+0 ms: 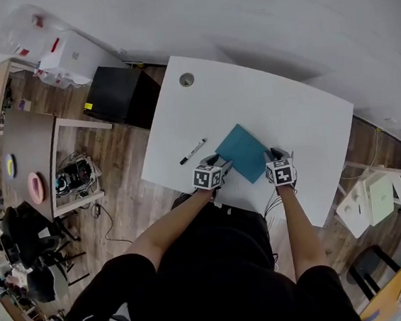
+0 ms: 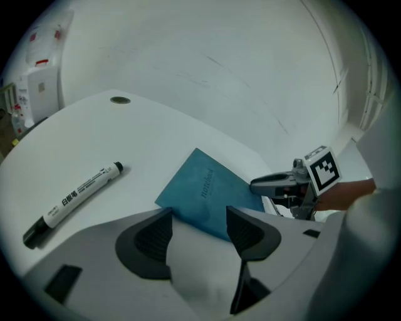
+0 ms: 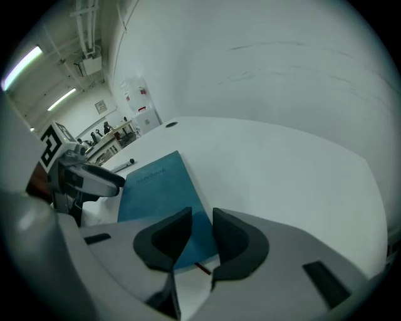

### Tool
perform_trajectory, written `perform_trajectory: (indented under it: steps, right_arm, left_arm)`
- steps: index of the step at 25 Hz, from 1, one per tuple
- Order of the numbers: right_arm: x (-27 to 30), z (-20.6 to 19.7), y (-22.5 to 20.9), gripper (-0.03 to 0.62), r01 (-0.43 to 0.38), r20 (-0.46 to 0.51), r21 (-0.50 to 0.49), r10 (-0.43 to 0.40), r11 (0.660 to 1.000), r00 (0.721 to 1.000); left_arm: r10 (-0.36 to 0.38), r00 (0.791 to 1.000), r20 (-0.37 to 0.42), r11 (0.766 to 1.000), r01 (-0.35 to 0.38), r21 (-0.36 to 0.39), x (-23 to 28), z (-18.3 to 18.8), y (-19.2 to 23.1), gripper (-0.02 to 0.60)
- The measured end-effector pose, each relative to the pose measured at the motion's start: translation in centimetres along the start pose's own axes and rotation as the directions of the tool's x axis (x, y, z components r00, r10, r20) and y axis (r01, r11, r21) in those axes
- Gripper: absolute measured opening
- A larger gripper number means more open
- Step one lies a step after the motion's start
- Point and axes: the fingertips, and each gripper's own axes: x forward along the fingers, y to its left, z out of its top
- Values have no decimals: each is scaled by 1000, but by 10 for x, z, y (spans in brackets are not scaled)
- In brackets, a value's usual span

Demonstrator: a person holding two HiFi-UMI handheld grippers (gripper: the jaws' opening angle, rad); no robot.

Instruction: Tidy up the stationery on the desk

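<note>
The left gripper [image 2: 199, 231] has its jaws wide apart with nothing pressed between them. One near corner of the notebook [image 2: 207, 191] lies in the gap just ahead of its pads. The right gripper [image 3: 199, 237] shows a narrower gap and straddles the notebook's other near corner. Its pads do not appear to bear on the cover, so I read it as empty too. A thin red strip, probably a ribbon [image 3: 202, 268], pokes out of the notebook at that corner.

The notebook lies flat on the table [image 1: 302, 110], turned cornerwise, with one gripper at each side of its near end. A marker [image 1: 193, 151] lies to the left of the notebook, near it but not touching.

The notebook looks thin and light, and its teal cover is probably a little flexible. Because it lies flush on the table, a jaw has little to get under. A corner or the near edge seems the best hold, with one jaw slid beneath and the other on top. Held by a single corner it may sag or fan open, so holding both corners would be steadier.

The marker is light, hard and round, so it is likely to roll. It is best pinched across the middle of its barrel.
</note>
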Motion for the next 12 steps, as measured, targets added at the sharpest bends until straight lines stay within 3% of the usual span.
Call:
perform_trajectory:
  steps: [7,12]
  right_arm:
    - [-11,-33,29,115,-10,-19,159,13,987,1000]
    - [-16,-50,53,112,-14,-46,208,24,978,999]
  left_arm:
    - [-28,999,24,999,28,-22,9,32,10,265]
    - [-45,999,19,999,44,31,23,50,7,265]
